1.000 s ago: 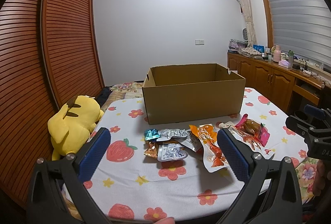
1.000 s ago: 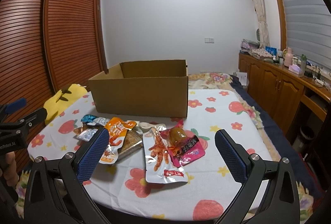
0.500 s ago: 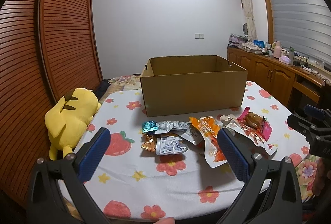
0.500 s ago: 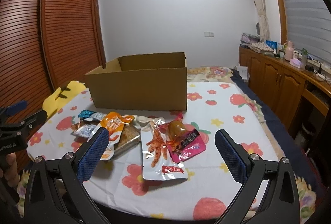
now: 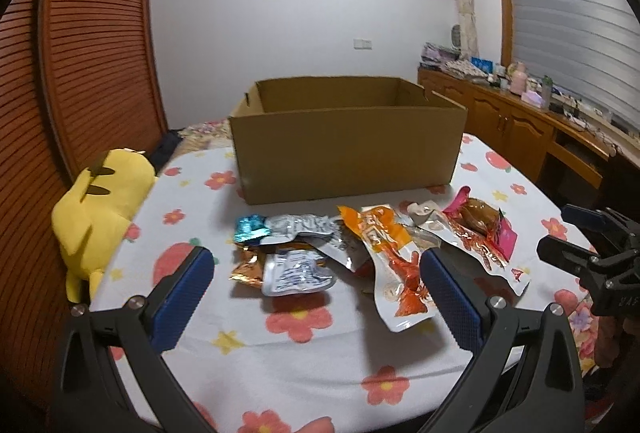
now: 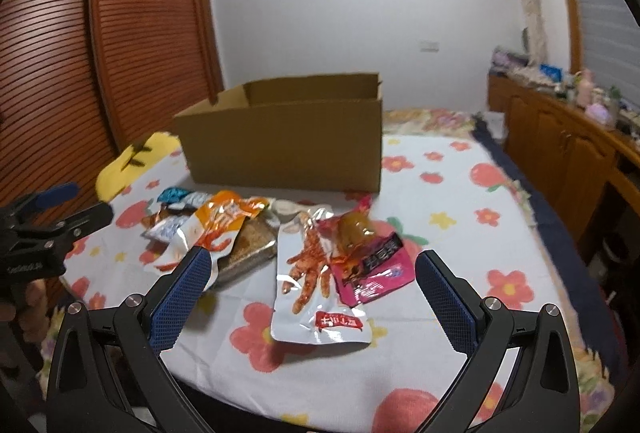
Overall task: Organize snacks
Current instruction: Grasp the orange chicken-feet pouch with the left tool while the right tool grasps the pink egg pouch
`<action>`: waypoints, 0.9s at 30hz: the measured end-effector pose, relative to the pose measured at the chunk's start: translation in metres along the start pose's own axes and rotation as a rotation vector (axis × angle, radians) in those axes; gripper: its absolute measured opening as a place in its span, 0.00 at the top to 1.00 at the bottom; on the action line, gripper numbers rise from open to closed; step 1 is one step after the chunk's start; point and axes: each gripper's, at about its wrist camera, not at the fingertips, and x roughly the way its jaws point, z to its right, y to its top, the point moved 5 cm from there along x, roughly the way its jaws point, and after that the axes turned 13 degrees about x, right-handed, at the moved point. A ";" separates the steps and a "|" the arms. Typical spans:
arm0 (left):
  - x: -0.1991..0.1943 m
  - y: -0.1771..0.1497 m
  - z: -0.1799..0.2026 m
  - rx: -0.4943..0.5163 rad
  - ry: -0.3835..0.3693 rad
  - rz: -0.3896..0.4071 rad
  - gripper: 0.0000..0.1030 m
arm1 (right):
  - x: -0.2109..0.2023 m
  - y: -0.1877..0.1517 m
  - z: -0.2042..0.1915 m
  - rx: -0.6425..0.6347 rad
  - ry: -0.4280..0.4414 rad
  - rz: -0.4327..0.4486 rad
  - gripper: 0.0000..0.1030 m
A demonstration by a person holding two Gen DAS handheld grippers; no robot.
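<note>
An open cardboard box (image 5: pixel 344 145) (image 6: pixel 288 149) stands on the floral tablecloth, and I cannot see its floor. In front of it lies a row of snack packets: a teal one (image 5: pixel 250 229), a silver pouch (image 5: pixel 296 271), an orange packet (image 5: pixel 384 233) (image 6: pixel 224 217), a clear chicken-foot pouch (image 6: pixel 312 273) and a pink packet (image 5: pixel 486 229) (image 6: pixel 372 261). My left gripper (image 5: pixel 316 287) hovers open just short of the silver pouch, holding nothing. My right gripper (image 6: pixel 312 291) is open above the chicken-foot pouch, with its blue pads either side.
A yellow plush toy (image 5: pixel 100 201) lies at the table's left edge. Wooden louvred wardrobe doors (image 5: pixel 88 53) fill the left side. A wooden cabinet (image 6: pixel 560 153) with clutter on top runs along the right wall. The near edge of the table (image 6: pixel 320 385) lies below both grippers.
Both grippers have moved forward and lower toward the packets, so the snacks and box look larger. Both stayed open. Nothing on the table has moved.
</note>
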 end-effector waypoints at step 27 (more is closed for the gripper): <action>0.084 0.031 0.022 0.001 -0.250 -0.187 0.08 | 0.121 0.026 0.044 -0.081 0.040 -0.381 0.60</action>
